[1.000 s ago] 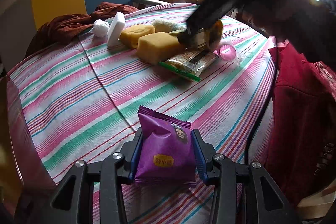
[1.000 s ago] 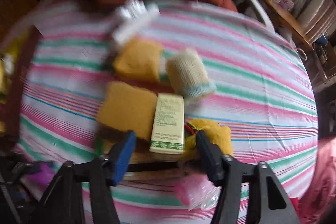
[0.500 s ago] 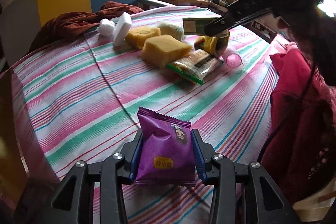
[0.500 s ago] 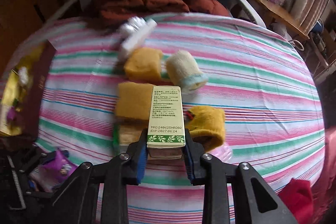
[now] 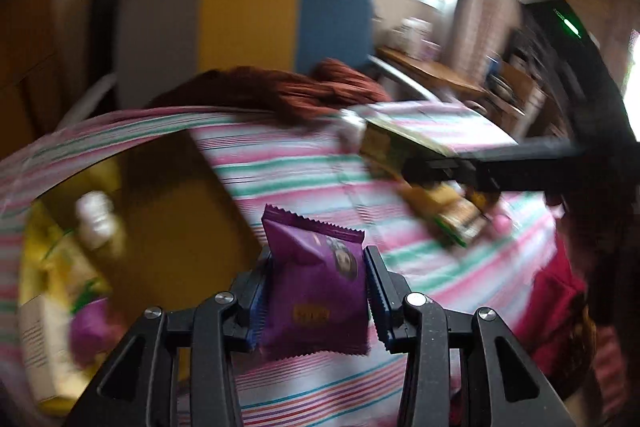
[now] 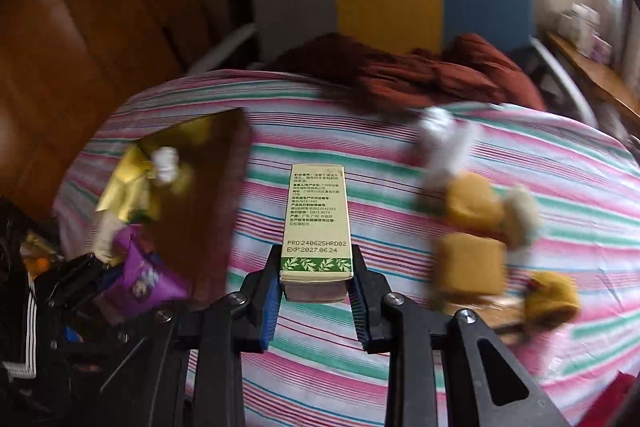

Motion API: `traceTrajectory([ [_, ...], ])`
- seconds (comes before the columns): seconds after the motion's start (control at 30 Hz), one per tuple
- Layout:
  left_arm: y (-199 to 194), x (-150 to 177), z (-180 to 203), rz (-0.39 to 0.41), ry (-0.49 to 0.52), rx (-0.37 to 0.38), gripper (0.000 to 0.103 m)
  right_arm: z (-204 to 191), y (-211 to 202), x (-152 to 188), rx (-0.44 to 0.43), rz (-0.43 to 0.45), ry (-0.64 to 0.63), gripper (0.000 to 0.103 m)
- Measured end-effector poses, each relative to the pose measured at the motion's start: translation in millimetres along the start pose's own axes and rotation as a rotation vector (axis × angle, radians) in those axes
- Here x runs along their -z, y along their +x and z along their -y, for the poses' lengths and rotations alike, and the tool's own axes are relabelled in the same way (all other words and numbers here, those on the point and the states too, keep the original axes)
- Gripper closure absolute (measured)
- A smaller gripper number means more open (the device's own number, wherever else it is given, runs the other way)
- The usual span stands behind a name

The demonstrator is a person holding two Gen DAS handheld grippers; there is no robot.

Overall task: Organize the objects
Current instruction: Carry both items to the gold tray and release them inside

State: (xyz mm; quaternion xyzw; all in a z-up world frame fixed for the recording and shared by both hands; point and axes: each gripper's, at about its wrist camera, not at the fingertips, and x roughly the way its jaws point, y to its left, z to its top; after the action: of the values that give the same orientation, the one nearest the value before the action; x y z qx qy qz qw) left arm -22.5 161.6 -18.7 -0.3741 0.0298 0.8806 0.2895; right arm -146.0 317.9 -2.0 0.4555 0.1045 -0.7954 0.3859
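You've got the purple snack packet [image 5: 316,283] pinched in your left gripper [image 5: 316,301] and the green box [image 6: 317,223] in your right gripper [image 6: 316,293], with the brown box [image 6: 200,195] sitting left of both, closer to the left one.

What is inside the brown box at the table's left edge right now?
Inside the brown box lie gold-yellow wrappers, a white lump and a pale carton, all blurred. Its near end is covered by the purple packet in the left hand-held gripper.

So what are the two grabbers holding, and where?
Left gripper pinches the purple snack packet by its sides. Right gripper clamps the green-and-cream box by its near end.
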Motion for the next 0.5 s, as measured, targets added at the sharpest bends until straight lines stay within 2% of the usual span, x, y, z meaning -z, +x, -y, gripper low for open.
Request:
traceTrajectory([
  [0.27,-14,-7,-100,0.006,-0.188,-0.203,0.064,-89,43,-9,-0.147,-0.040,-0.070,0.074],
  [0.4,-11,-17,-136,0.019,-0.224,-0.311,0.065,-124,64,-6,-0.189,-0.054,-0.104,0.073],
  [0.43,-11,-18,-141,0.016,-0.237,-0.329,0.065,-134,69,-5,-0.196,-0.059,-0.117,0.068],
  [0.47,-14,-19,-148,0.024,-0.257,-0.345,0.064,-140,71,-3,-0.191,-0.059,-0.124,0.057],
  [0.5,-17,-19,-153,0.037,-0.263,-0.355,0.063,-145,73,-1,-0.185,-0.060,-0.132,0.054],
])
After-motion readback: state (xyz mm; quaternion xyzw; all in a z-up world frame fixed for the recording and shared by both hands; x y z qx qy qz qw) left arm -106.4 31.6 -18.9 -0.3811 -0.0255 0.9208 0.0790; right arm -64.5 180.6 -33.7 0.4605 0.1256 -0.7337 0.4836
